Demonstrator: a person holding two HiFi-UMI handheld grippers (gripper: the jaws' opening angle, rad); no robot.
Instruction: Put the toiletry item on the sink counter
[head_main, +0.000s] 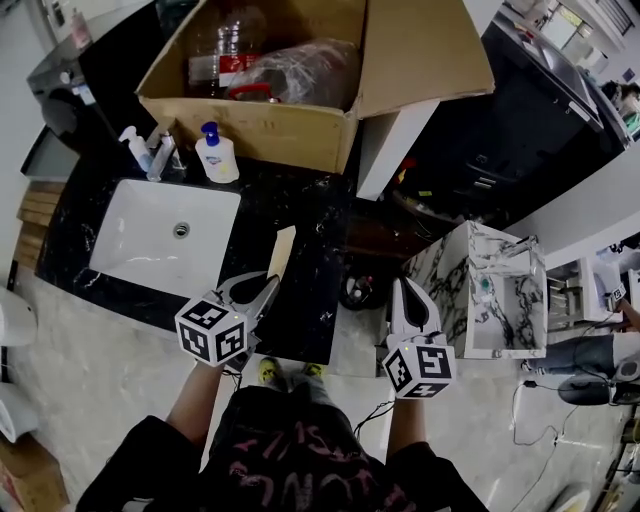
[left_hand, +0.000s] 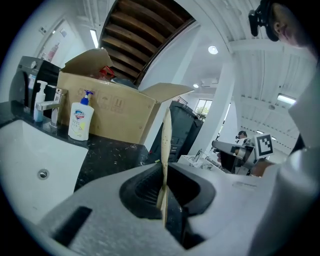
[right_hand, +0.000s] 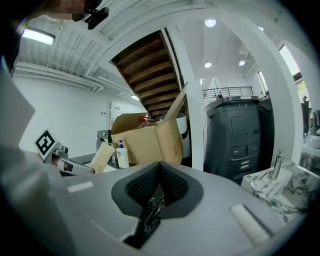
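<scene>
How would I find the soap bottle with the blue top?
Look for the big open brown cardboard box on the black stone counter. In front of it, behind the white sink basin, stands the white plastic soap bottle. Unlike the smaller bluish bottle by the metal tap, it is white with a dark blue pump.

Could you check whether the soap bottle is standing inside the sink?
No, the soap bottle stands on the counter behind the sink, in front of the box.
</scene>
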